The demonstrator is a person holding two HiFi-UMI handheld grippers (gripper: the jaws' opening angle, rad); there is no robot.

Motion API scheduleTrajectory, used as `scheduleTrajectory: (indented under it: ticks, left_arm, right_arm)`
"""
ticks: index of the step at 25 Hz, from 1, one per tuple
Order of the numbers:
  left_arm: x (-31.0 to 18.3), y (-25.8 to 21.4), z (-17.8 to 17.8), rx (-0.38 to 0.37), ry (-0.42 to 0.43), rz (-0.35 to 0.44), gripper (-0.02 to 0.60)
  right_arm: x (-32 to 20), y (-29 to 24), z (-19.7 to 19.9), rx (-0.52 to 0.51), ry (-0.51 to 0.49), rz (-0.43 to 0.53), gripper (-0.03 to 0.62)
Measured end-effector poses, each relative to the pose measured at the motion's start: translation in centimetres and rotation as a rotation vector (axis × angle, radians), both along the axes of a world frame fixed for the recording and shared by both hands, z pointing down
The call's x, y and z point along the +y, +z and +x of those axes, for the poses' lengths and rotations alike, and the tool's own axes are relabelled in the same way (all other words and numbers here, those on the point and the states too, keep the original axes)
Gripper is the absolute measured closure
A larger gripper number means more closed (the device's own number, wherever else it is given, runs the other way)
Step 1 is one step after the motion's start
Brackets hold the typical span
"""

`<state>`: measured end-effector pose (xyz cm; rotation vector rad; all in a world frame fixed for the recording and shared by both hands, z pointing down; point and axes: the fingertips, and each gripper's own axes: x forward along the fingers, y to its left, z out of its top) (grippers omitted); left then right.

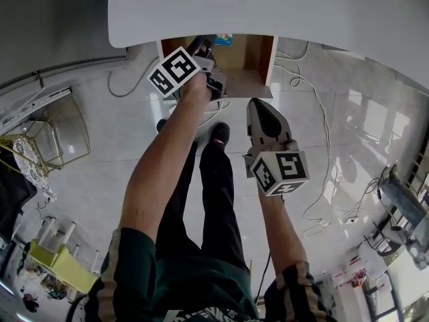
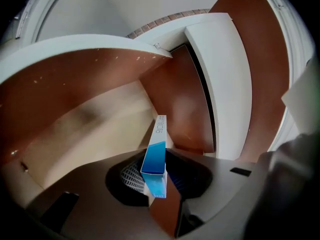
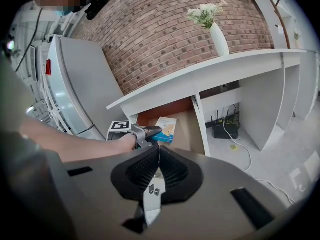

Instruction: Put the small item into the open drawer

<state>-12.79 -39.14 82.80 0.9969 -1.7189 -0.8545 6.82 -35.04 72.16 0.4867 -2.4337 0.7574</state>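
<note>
My left gripper (image 1: 210, 80) reaches into the open wooden drawer (image 1: 271, 60) under the white desk. It is shut on a small blue and white box (image 2: 157, 154), which stands on edge between its pads above the drawer's pale floor (image 2: 90, 129). The right gripper view shows that left gripper (image 3: 150, 132) holding the blue box (image 3: 163, 138) over the drawer (image 3: 196, 130), beside a pale printed box (image 3: 167, 125) lying inside. My right gripper (image 1: 261, 107) hangs a little short of the drawer front, to its right. Its jaws (image 3: 158, 153) are shut with nothing between them.
The white desk top (image 1: 268, 5) overhangs the drawer. Cables (image 1: 315, 113) trail across the tiled floor on the right, and a wire basket (image 1: 60, 136) stands at the left. A white vase of flowers (image 3: 218, 34) is on the desk; a router (image 3: 226, 130) sits below.
</note>
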Motion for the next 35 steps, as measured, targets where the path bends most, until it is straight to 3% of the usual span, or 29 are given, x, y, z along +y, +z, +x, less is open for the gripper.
scheduleTrajectory:
  ticks: [5,9,16,22,25,35]
  left_arm:
    - [0.2,1.6,-0.2,0.046,-0.016,-0.067,0.446]
    - [0.6,3.3,0.0,0.108,-0.038,-0.138,0.385]
    - [0.9,4.8,0.5,0.151,-0.041,-0.261,0.275]
    - [1.8,5.9,0.9,0.145,-0.028,-0.341,0.26]
    - [2.8,6.0,0.9,0.144,-0.027,-0.389,0.211]
    - [4.6,4.6,1.0,0.165,-0.053,-0.424,0.175]
  right_arm:
    - [-0.1,0.2,0.0,-0.001,0.007,-0.01,0.569]
    - [0.2,0.2,-0.2,-0.008,0.012,-0.023,0.569]
    - [0.2,-0.3,-0.2,-0.016,0.014,-0.033,0.569]
    - [0.3,0.0,0.2,-0.015,0.021,-0.038,0.569]
    - [0.0,0.0,0.4,-0.012,0.03,-0.037,0.569]
    - [0.3,-1.1,-0.5,-0.037,0.025,-0.037,0.569]
